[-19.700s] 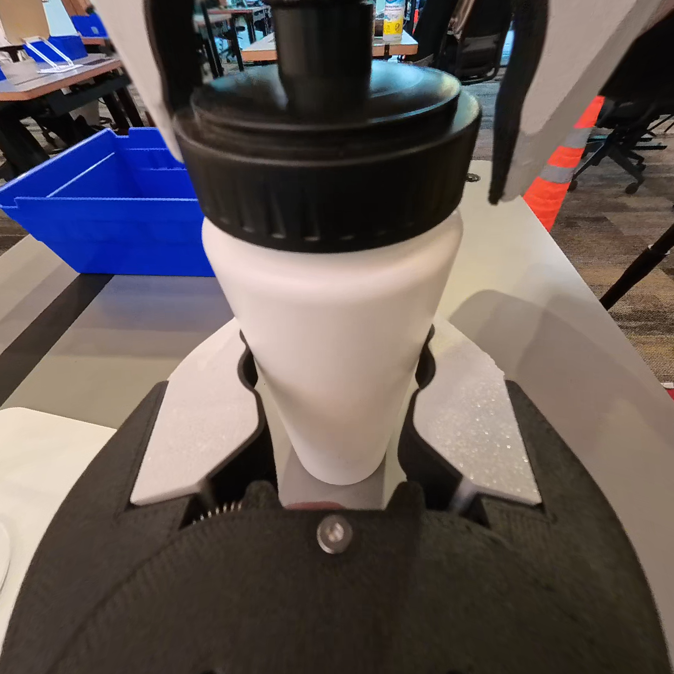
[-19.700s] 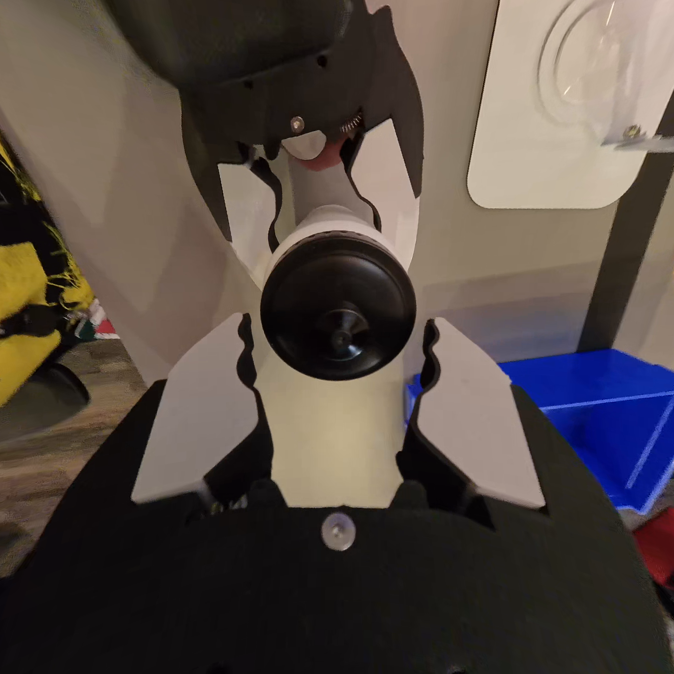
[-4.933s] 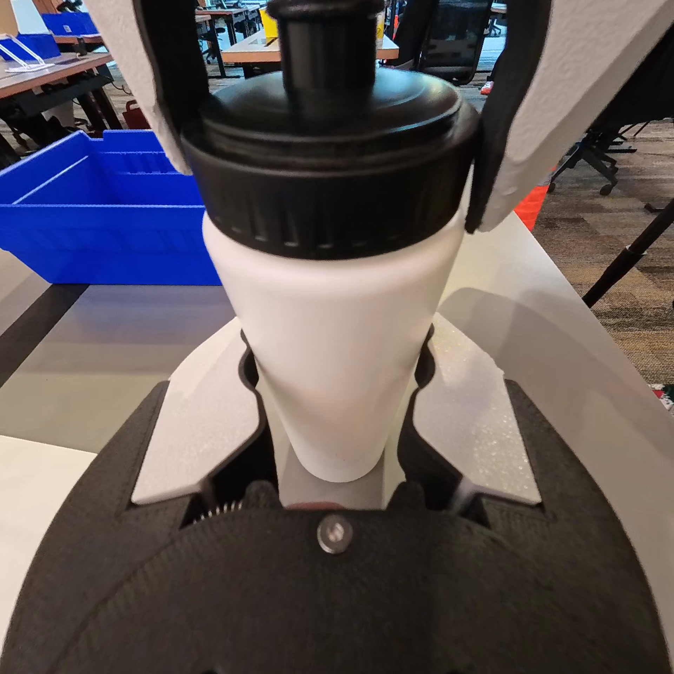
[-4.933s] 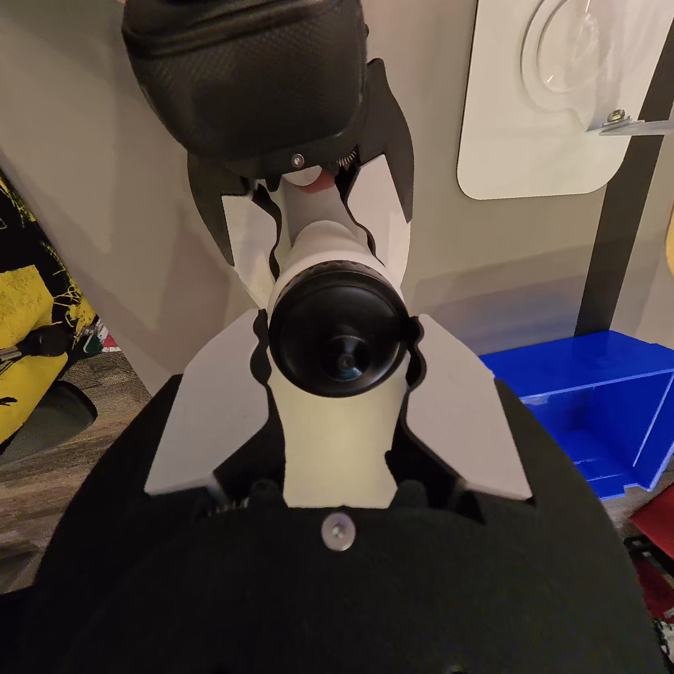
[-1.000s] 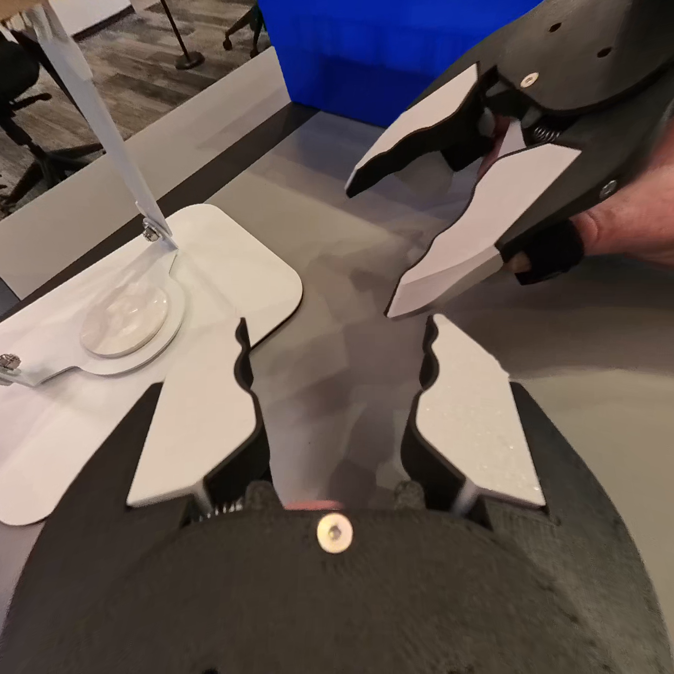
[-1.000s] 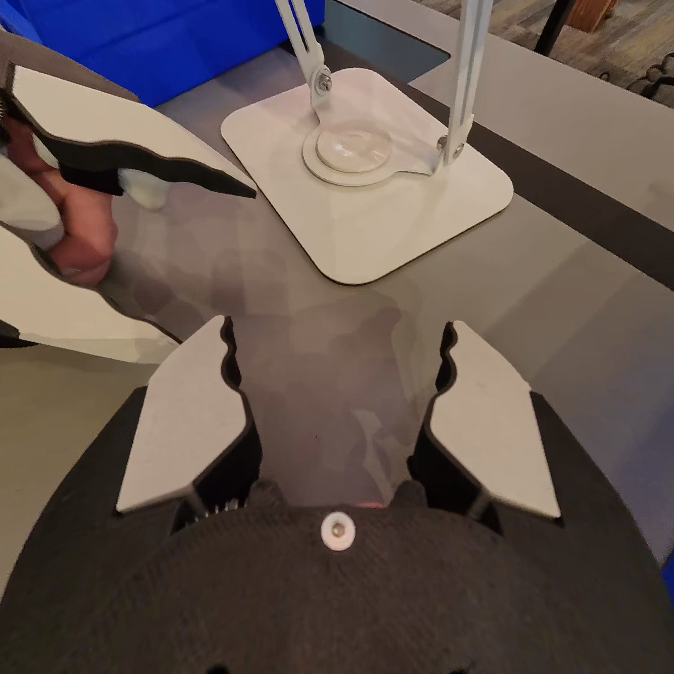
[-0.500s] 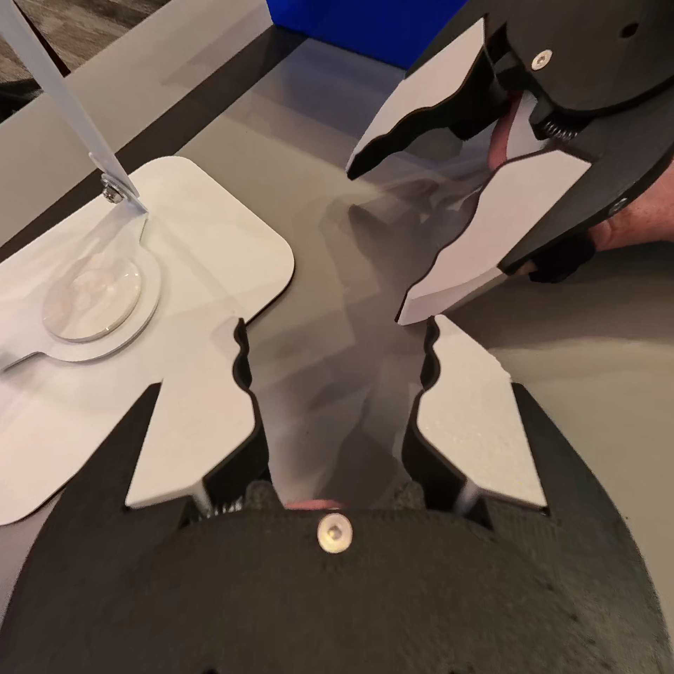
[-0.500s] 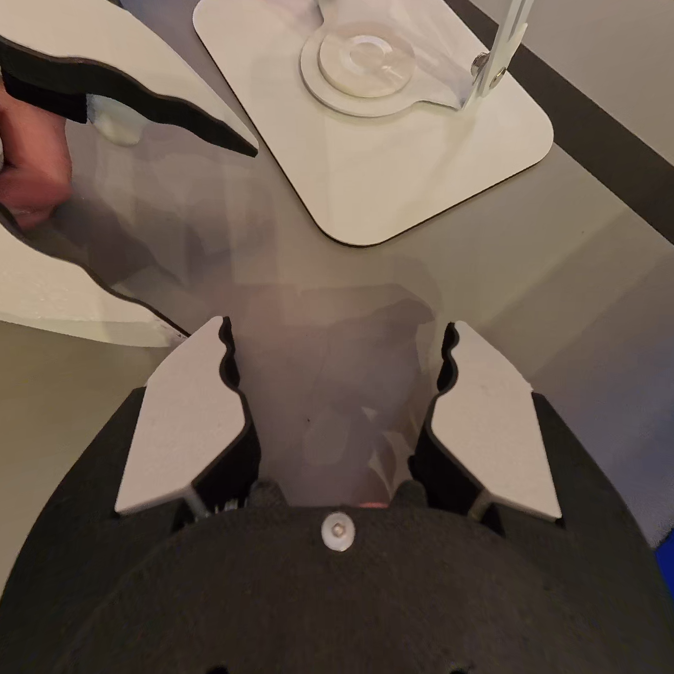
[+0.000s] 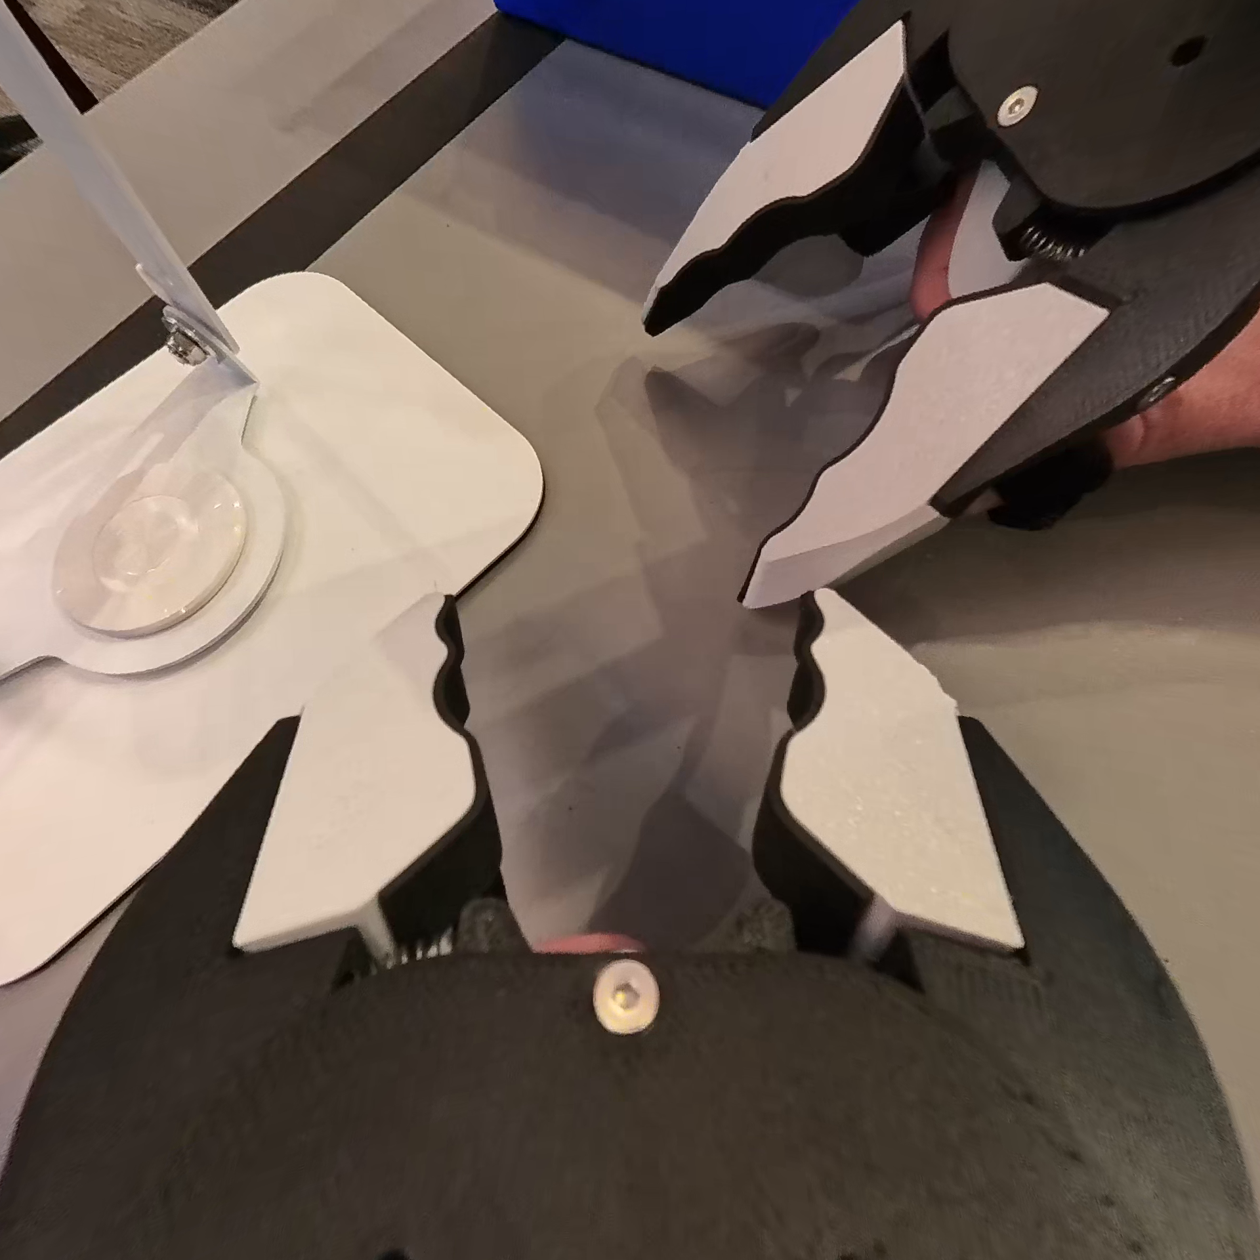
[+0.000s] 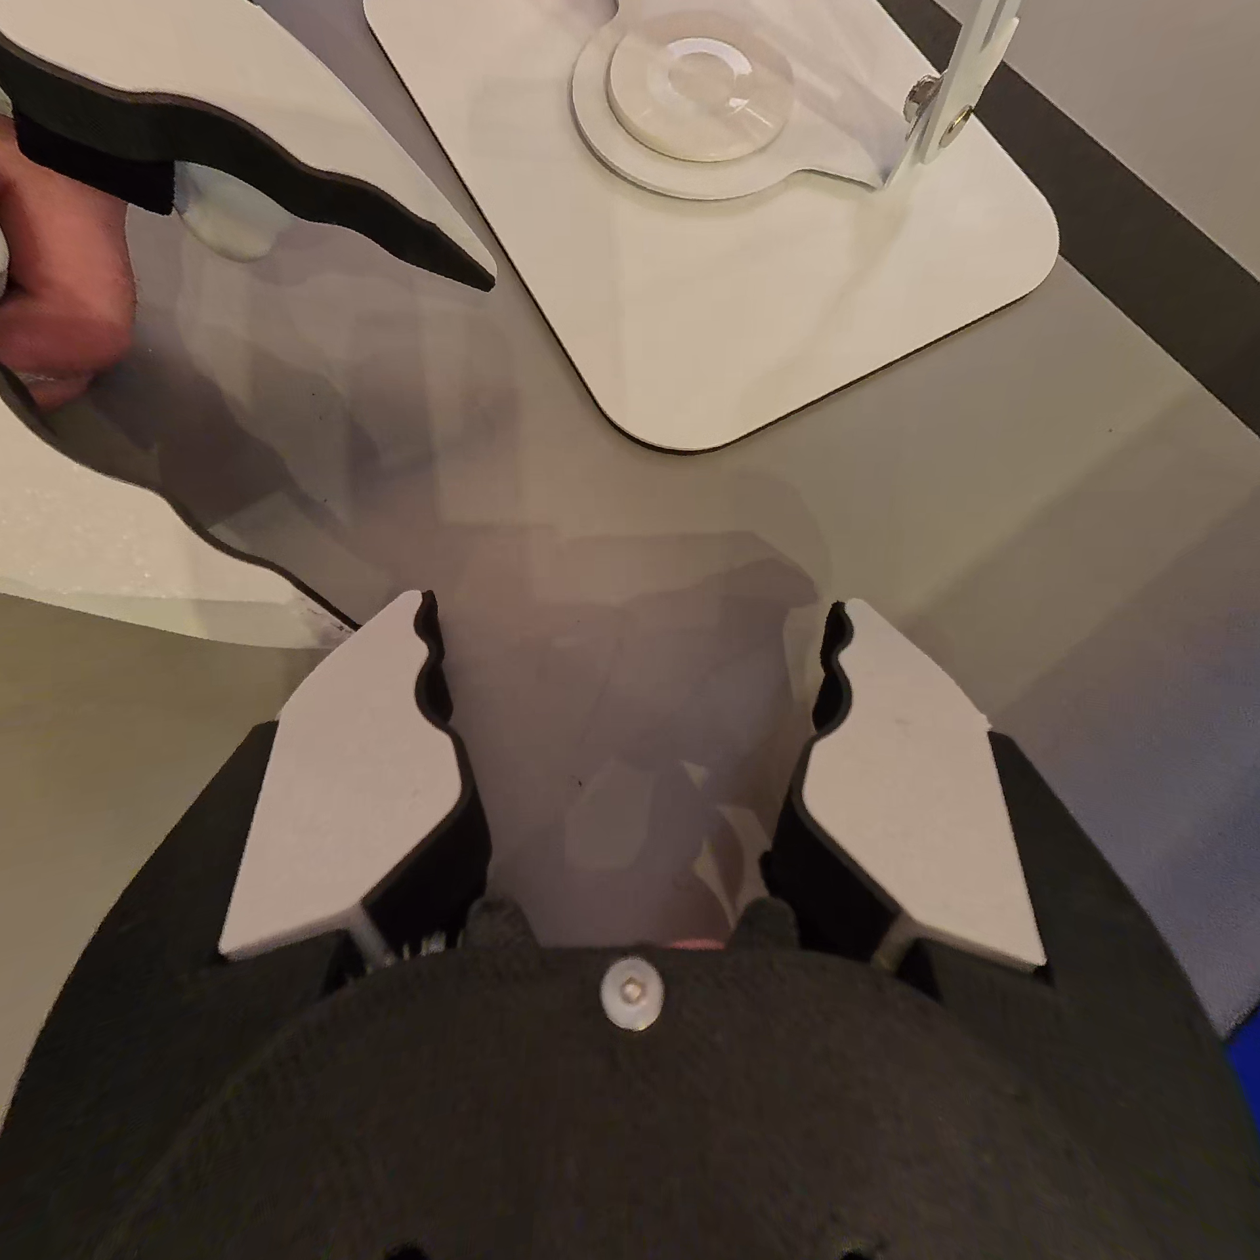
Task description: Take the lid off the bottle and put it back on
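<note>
Neither view shows the bottle or its lid. My left gripper [image 9: 627, 613] is open and empty, close above the grey table [image 9: 1063, 682]. My right gripper [image 10: 631, 603] is also open and empty above the table [image 10: 136, 716]. The two grippers point toward each other with their tips nearly meeting. The right gripper shows at the upper right of the left wrist view [image 9: 702, 463]. The left gripper shows at the upper left of the right wrist view [image 10: 416, 453].
A white stand base plate [image 9: 341, 423] with a round clear disc and slanted white struts lies beside the grippers; it also shows in the right wrist view [image 10: 784, 286]. A blue bin [image 9: 648, 41] stands at the far edge. A hand [image 9: 1173, 423] holds the right gripper.
The bottle that both grippers held 4.9 s ago is gone from view. Over the last second both open grippers have sunk closer to the table and nearer each other.
</note>
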`<action>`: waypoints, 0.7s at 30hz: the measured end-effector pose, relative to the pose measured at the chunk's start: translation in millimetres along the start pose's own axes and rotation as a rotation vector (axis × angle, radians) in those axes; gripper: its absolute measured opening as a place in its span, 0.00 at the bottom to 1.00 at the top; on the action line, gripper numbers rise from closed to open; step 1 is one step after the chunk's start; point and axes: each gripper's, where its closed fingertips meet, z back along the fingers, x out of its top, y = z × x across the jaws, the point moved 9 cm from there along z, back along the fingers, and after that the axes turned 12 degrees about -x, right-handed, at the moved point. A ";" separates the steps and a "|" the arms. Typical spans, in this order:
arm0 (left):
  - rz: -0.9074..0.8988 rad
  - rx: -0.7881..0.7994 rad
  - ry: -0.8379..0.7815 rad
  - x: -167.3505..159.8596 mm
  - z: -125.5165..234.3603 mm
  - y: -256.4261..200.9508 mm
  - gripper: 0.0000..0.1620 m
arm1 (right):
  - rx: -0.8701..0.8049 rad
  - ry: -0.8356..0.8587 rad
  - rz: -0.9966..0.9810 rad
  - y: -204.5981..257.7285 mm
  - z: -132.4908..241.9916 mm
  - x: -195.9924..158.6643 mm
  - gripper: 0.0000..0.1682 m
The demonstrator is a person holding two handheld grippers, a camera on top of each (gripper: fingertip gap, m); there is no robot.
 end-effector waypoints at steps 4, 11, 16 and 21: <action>0.000 0.000 0.004 -0.2 -0.3 -0.1 0.57 | 0.004 0.004 0.004 0.3 -0.4 -0.2 0.62; 0.010 0.024 -0.029 -1.3 5.0 0.1 0.57 | -0.002 0.023 0.033 3.1 -2.4 -1.0 0.62; -0.012 0.101 -0.099 -3.9 17.5 -2.4 0.55 | -0.022 -0.005 0.034 2.4 -0.4 -0.1 0.62; -0.026 0.220 -0.145 -15.6 54.5 -1.1 0.54 | -0.047 -0.244 0.021 -3.3 27.7 12.2 0.55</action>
